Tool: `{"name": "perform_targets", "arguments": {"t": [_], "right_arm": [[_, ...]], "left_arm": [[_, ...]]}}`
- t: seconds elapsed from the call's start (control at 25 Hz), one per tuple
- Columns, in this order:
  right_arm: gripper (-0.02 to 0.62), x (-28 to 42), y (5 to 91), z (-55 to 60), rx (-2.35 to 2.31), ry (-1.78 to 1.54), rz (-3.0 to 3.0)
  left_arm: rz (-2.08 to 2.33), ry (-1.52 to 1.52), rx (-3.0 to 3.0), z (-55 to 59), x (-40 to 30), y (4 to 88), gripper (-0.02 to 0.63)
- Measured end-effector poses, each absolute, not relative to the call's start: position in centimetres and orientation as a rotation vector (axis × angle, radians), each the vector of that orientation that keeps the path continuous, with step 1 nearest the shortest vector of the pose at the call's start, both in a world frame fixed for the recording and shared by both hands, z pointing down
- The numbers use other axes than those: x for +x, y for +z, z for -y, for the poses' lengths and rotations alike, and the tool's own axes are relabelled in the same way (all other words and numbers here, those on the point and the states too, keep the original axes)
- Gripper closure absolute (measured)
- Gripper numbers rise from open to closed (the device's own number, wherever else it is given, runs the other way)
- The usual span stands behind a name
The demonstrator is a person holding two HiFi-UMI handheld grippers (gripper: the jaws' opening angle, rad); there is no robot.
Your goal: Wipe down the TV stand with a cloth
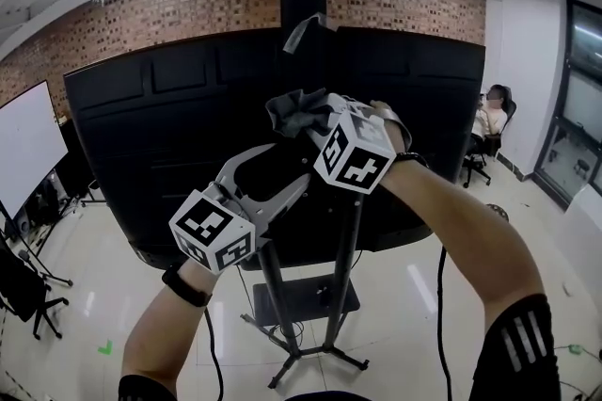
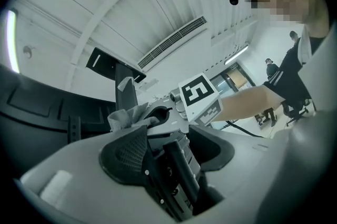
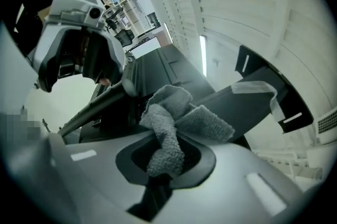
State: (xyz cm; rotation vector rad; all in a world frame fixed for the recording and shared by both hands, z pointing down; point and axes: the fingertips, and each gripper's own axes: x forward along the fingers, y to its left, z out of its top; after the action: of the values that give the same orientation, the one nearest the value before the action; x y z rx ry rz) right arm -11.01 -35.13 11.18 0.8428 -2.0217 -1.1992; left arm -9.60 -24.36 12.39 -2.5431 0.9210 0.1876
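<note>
right gripper view: right gripper (image 3: pixel 166 159) clamped on grey cloth (image 3: pixel 176 119) | left gripper view: left gripper (image 2: pixel 167 150) wide, empty | head view only: cloth bunched at right gripper tip, before black TV (image 1: pixel 179 117) back, above stand pole (image 1: pixel 346 277)

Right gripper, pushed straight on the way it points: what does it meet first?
The right gripper leads with the crumpled grey terry cloth it holds. The cloth would probably touch the black back panel of the TV first, though depth is unclear.
</note>
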Motion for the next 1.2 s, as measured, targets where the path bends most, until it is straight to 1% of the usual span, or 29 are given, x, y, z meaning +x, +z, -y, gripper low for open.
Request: {"name": "perform_targets", "arguments": {"t": [0.36,0.56,0.76,1.08,1.2], "right_arm": [[0.565,-11.6,18.0,35.4,0.780,-1.240,1.861],[0.565,-11.4,20.9,35.7,0.756,-1.416,1.595],[0.565,-11.5,23.0,35.4,0.757,-1.374,1.563],[0.565,-11.2,29.5,35.5,0.733,-1.280,1.576],[0.565,-11.2,30.3,35.4,0.768,-1.284,1.586]], "left_arm": [[-0.965,0.227,-2.616,24.7,-10.3,17.3,0.333],[-0.979,0.238,-2.660,24.7,-10.3,20.2,0.333],[-1.006,0.225,-2.687,24.7,-10.7,23.0,0.333],[-1.037,0.167,-2.722,25.0,-11.0,27.3,0.333],[-1.051,0.151,-2.733,25.0,-11.1,28.7,0.333]]}}
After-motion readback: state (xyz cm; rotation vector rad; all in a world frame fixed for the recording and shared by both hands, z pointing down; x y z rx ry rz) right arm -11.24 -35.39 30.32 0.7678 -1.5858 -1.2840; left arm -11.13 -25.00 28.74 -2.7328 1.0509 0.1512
